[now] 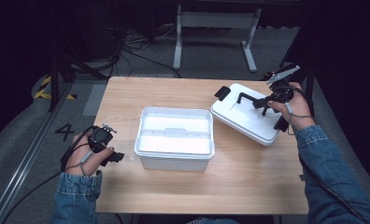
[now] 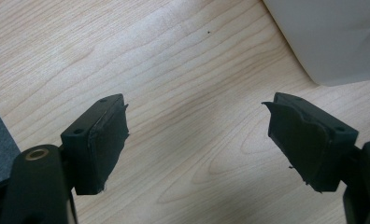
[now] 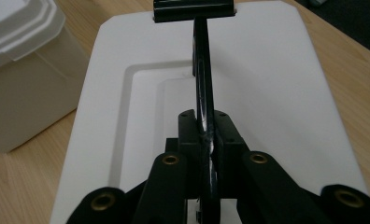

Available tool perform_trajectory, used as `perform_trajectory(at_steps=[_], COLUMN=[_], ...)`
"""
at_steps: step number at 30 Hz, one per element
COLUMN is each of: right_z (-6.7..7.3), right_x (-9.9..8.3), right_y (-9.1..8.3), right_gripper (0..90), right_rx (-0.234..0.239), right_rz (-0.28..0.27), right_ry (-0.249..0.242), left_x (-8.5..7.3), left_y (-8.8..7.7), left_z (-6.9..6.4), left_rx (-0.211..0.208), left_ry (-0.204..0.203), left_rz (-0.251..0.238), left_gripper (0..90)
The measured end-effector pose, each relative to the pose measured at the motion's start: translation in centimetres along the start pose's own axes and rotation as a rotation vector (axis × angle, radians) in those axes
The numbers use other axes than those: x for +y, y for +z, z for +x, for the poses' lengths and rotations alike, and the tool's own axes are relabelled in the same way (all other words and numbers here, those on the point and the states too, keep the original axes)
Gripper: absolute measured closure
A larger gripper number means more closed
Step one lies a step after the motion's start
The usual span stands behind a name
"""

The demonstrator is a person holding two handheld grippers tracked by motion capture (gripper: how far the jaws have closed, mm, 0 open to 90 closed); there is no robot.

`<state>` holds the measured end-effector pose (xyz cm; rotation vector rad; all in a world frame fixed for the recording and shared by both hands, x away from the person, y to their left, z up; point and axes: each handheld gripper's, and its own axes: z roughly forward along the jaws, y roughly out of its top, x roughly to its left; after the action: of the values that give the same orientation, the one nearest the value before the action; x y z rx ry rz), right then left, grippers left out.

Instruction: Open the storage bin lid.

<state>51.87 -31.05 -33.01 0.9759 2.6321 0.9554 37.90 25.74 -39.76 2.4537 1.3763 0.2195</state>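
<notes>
Wood-grain table (image 1: 248, 182) on grey floor; left claw (image 2: 197, 140) agape, right claw (image 3: 204, 140) clamping lid handle (image 3: 202, 70).

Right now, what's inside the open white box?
The white box appears to hold a white insert tray with a raised centre handle. Nothing else shows on it. Whatever lies beneath the tray is covered, so I cannot tell.

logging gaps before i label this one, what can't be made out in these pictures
- Underside of the white plastic lid: turned away in the high view and the right gripper view, where the right gripper is shut on its black handle.
- Whether the lid touches the wooden table: unclear from the high view.
- Floor of the open white plastic box: washed out by glare.
- Left gripper, open: the box is cut off by the frame edge.
</notes>
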Motion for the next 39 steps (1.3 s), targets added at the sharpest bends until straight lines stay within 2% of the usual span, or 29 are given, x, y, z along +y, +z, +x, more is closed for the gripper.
perform_trajectory(at_steps=[3,13,24,26,32,39], right_z=[-0.2,-0.7,-1.0,-1.0,-1.2,-1.4], right_x=[-0.8,-3.1,-4.9,-5.3,-6.1,-6.9], right_y=[1.0,3.4,4.9,5.1,5.6,6.1], right_gripper=[84.7,84.6,84.6,84.6,84.5,84.3], right_rx=[0.010,0.019,0.025,0.026,0.041,0.055], right_rz=[0.007,0.018,0.025,0.028,0.028,0.039], right_ry=[0.012,0.049,0.077,0.082,0.100,0.121], left_x=[0.0,0.0,0.0,0.0,0.1,0.1], left_y=[0.0,0.1,0.2,0.2,0.3,0.3], left_z=[0.0,-0.1,-0.1,-0.2,-0.2,-0.2], left_rx=[0.007,-0.004,-0.007,-0.012,-0.011,-0.014], left_ry=[0.008,-0.003,-0.002,-0.013,-0.001,-0.005], left_rz=[0.002,0.002,0.008,0.012,0.010,0.012], left_gripper=[20.4,20.3,20.3,20.3,20.3,20.2])
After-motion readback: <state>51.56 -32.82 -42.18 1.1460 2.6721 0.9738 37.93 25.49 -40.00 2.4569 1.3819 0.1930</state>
